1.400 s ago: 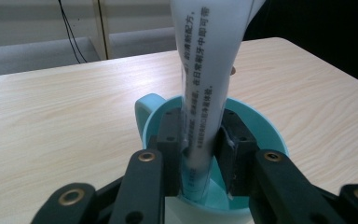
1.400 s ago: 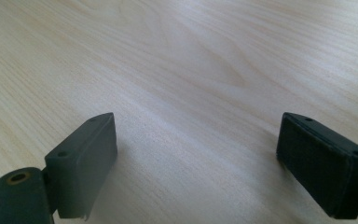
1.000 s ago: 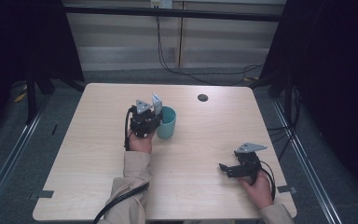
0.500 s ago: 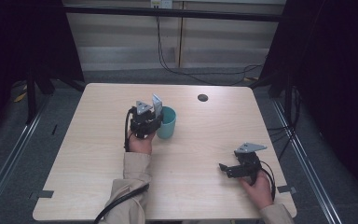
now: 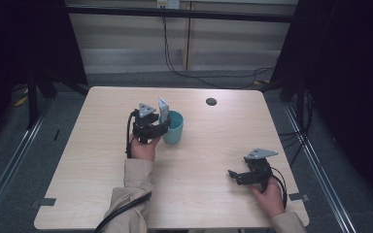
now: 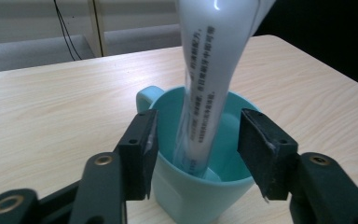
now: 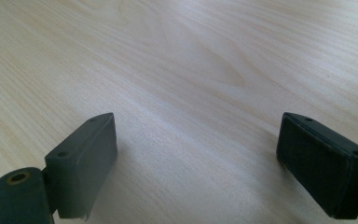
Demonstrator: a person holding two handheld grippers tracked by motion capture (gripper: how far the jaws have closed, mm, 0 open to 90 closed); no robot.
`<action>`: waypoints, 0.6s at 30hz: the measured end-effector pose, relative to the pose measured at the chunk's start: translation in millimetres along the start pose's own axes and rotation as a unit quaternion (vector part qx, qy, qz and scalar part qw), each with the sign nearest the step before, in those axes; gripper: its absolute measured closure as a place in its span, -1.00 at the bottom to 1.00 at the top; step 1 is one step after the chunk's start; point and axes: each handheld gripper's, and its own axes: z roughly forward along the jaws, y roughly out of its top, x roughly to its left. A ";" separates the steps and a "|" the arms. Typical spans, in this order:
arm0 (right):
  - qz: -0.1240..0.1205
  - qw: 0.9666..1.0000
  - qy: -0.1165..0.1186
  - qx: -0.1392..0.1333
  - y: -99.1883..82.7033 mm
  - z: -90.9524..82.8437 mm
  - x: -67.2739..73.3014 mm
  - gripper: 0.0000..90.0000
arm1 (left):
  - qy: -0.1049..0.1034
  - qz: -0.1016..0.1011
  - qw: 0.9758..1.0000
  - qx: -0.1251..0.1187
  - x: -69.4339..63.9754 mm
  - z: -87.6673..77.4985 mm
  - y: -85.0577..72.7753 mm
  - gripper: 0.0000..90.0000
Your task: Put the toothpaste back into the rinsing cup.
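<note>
Teal mug (image 6: 200,186): white tube (image 6: 209,84) standing inside, tilted
left gripper (image 6: 196,144): jaws just opening, straddling tube, not pressing
right gripper (image 7: 196,163): resting low on table (image 7: 191,60), jaws wide apart

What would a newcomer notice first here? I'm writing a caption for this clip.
A teal mug stands mid-table with a white printed tube leaning upright inside it. The left gripper sits at the mug; its fingers have just been opening and stand apart either side of the tube. The right gripper rests open near the table's right front.
</note>
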 end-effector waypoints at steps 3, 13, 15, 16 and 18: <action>0.000 1.000 0.000 0.000 0.0 0.0 0.0 -0.74 | -0.002 0.002 1.000 0.003 1.6 -3.2 1.4 0.01; 0.000 1.000 0.000 0.000 0.0 0.0 0.0 -0.74 | -0.006 0.013 1.000 0.012 6.3 -15.3 1.9 -0.18; 0.000 1.000 0.000 0.000 0.0 0.0 0.0 -0.74 | -0.005 0.015 1.000 0.017 7.8 -17.6 1.6 -0.22; 0.000 1.000 0.000 0.000 0.0 0.0 0.0 -0.74 | -0.005 0.016 1.000 0.018 8.8 -18.8 1.6 -0.25; 0.000 1.000 0.000 0.000 0.0 0.0 0.0 -0.74 | -0.006 0.013 1.000 0.020 10.4 -21.2 1.3 -0.31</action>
